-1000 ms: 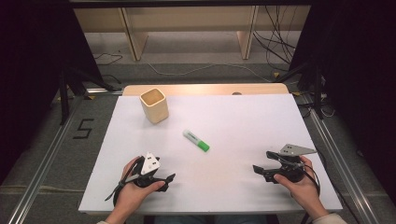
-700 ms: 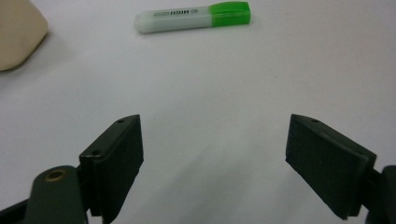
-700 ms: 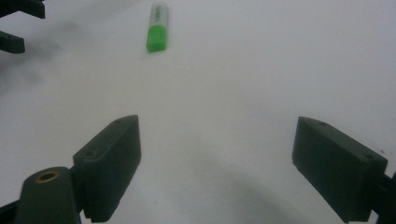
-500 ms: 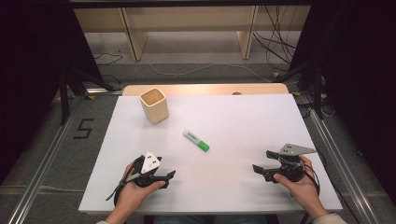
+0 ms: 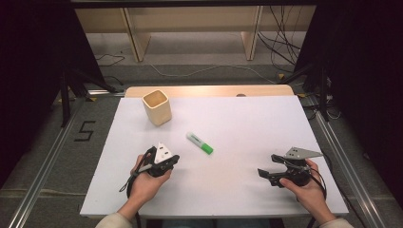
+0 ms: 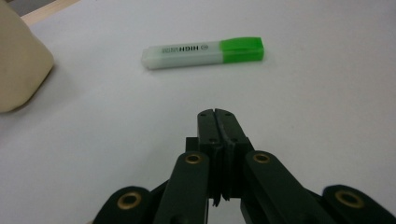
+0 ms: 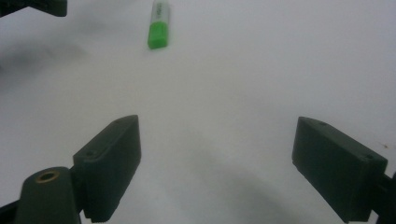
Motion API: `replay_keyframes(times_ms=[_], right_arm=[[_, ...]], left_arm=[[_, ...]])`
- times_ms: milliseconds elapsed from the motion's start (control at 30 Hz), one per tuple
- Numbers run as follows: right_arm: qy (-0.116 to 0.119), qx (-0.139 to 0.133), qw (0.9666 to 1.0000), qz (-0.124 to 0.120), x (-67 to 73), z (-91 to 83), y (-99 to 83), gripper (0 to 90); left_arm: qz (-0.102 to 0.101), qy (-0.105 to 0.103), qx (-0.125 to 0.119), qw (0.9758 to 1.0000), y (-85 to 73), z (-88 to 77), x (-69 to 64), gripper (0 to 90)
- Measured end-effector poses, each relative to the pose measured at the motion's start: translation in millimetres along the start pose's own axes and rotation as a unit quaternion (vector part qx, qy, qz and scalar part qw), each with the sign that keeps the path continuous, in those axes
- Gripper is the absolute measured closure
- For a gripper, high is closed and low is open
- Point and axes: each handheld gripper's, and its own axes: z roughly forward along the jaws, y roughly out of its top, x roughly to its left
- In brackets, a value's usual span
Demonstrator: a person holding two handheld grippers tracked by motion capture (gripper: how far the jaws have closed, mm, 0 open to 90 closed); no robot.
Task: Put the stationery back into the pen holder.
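- Highlighter [image 5: 200,143] with the green cap is lying flat on the white desk [image 5: 247,118], roughly mid-desk, and neither tool is touching it.
- Our left tool [image 5: 172,161] sits near it, just below-left, jaws pressed fully together on nothing.
- Our right tool [image 5: 264,174] is well apart over on the right, jaws spread wide, empty.
- Beige cup [image 5: 157,107] stands up-left of the highlighter.
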Motion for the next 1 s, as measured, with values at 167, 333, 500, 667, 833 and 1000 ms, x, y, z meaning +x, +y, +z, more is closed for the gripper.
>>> replay_keyframes(times_ms=[167,333,500,667,833,1000], right_arm=[[0.003,0.006,1.0,0.001,3.0,2.1,-0.2,16.3],[0.005,0.007,0.9999,-0.009,4.2,2.7,0.5,16.3],[0.006,0.01,0.9999,-0.008,4.3,4.3,0.6,16.3],[0.006,0.012,0.9999,-0.008,4.1,3.8,-0.3,16.3],[0.007,0.01,0.9999,-0.01,4.4,4.0,-0.1,16.3],[0.008,0.012,0.9998,-0.011,4.4,4.3,0.0,16.3]], left_arm=[[-0.007,0.0,0.003,1.0,18.0,18.1,10.8,89.8],[-0.006,-0.005,0.008,0.9999,35.8,43.5,22.8,89.9],[-0.013,-0.005,0.008,0.9999,52.9,70.7,33.7,89.9],[-0.006,-0.004,0.021,0.9998,66.5,98.3,39.1,89.9],[-0.005,0.001,0.029,0.9996,72.7,115.0,44.1,89.9],[-0.007,0.002,0.048,0.9988,73.0,127.8,47.4,89.9]])
